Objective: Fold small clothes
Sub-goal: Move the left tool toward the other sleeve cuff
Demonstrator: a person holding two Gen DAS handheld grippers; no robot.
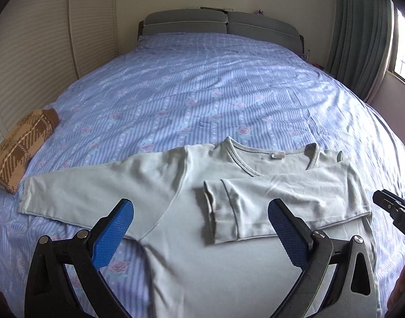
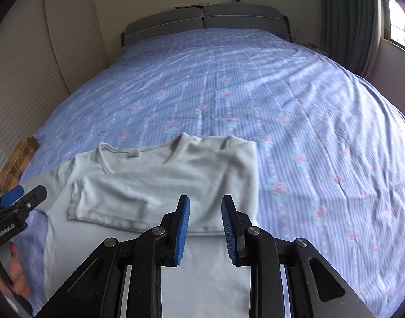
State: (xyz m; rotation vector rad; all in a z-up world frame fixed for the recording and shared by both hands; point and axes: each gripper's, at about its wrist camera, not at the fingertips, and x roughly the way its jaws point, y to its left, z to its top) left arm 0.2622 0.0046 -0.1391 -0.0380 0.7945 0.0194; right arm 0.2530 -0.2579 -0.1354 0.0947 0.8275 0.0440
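Pale green long-sleeved shirt is laid flat on the blue floral bedspread, one sleeve folded across the chest, the other extended. Left gripper is held spread wide above it, gripping nothing. Right gripper is parted narrowly, apparently empty. Brown plaid garment is noted at the bed's edge.

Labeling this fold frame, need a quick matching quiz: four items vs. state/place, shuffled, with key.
Items:
1. right sleeve
2. left sleeve
3. plaid garment
4. left gripper

States:
A. spread out flat on the bedsheet
B. folded in across the shirt chest
C. jaws wide apart, holding nothing
D. folded, at the bed's left edge

Pairs: 1-B, 2-A, 3-D, 4-C
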